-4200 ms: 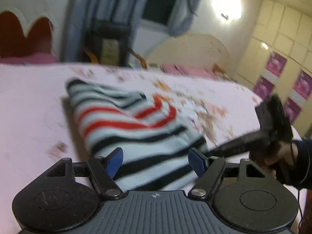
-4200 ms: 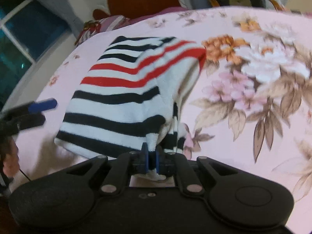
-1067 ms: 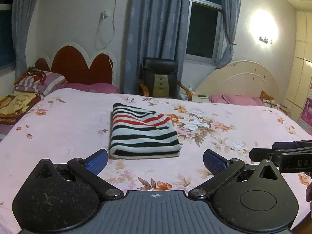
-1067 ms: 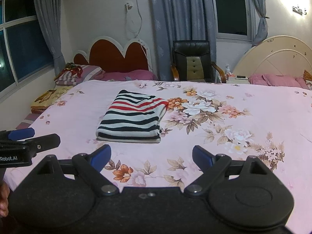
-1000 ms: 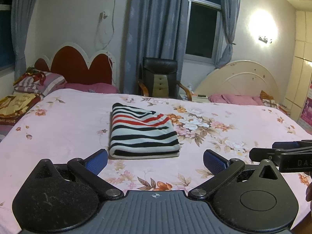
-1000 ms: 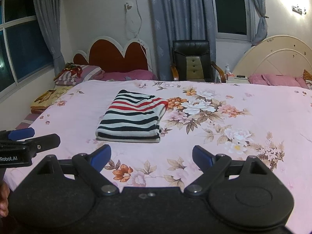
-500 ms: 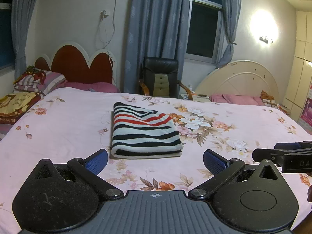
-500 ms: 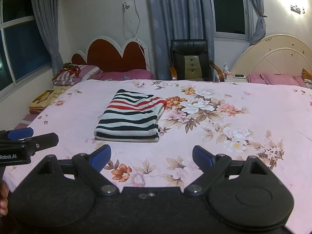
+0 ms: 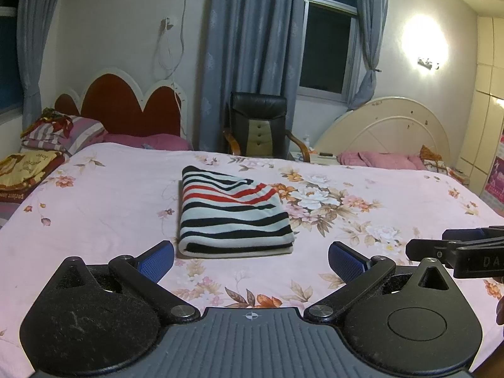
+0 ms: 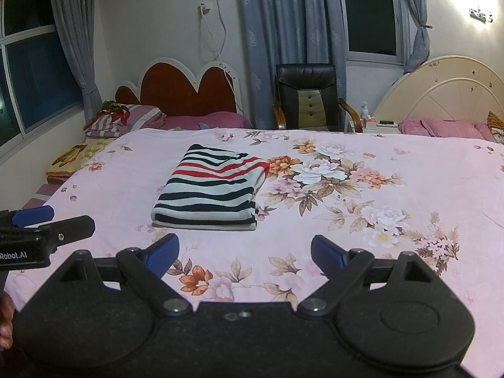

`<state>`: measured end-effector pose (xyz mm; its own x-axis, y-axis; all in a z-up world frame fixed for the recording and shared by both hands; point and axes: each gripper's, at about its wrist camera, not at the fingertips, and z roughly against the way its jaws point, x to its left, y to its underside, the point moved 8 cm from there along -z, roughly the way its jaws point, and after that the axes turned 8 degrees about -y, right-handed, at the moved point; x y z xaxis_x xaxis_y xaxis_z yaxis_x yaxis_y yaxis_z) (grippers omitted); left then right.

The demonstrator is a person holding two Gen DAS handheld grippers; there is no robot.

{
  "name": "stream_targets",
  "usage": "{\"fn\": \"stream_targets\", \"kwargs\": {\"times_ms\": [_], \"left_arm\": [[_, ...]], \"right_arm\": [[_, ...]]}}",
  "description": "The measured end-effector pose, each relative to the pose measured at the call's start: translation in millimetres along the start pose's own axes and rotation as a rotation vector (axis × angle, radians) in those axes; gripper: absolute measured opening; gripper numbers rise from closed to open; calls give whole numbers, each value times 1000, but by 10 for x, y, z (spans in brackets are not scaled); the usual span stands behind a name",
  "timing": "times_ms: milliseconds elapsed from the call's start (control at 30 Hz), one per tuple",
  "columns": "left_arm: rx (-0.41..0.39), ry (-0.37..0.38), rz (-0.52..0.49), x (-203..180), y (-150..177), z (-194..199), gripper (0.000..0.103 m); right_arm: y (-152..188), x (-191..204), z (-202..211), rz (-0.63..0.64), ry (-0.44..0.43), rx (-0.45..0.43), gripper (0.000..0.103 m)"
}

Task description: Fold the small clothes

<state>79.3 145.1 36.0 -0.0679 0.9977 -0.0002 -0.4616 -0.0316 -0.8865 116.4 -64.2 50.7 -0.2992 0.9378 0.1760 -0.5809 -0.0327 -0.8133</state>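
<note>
Pink bedding printed with flowers (image 9: 94,208) covers a wide bed and fills most of both wrist views. Behind it a red scalloped headboard (image 9: 126,107), a black leather armchair (image 9: 258,126) and a cream arched headboard (image 9: 387,132) are seen against a pale wall hung with grey-blue curtains (image 9: 249,47). Striped pillows and a folded yellow blanket (image 9: 28,170) are stacked at the bed's left edge, and a lit wall lamp (image 9: 425,44) glows at the upper right.

A small knitted garment striped in white, black and red (image 9: 233,217) lies folded into a neat rectangle on the bedding, just left of the large flower print, with its folded edge toward the cameras. It is touched by neither claw.

The left claw (image 9: 250,258) is held above the near part of the bed, its blue-padded fingers (image 9: 157,260) spread wide with nothing between them; the garment is seen beyond the gap. The right claw (image 10: 244,252) is likewise spread wide and empty, well short of the garment. Each claw's tip is caught at the edge of the other's view. Part of a hand (image 10: 6,321) is seen at the lower left of the right wrist view.
</note>
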Motion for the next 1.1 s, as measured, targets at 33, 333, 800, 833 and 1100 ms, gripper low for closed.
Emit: {"fn": "stream_targets", "kwargs": {"times_ms": [33,333,800,833,1100], "left_arm": [[1,0,-1,-1,2,2,103],[-1,0,-2,-1,-4,0,103],[-16,-3,-9,34,-52,-15,103],[-19,-3,-10,38,-51,-5,103],[-34,16,-25,46,-74,27,103]], "right_arm": [[0,0,0,0,0,0,90],[0,0,-2,1,0,0,90],[-16,1,-18,0,2,0,90],[-16,3,-18,1,3,0,90],[-90,52,-79,17,-9,-3,90]]}}
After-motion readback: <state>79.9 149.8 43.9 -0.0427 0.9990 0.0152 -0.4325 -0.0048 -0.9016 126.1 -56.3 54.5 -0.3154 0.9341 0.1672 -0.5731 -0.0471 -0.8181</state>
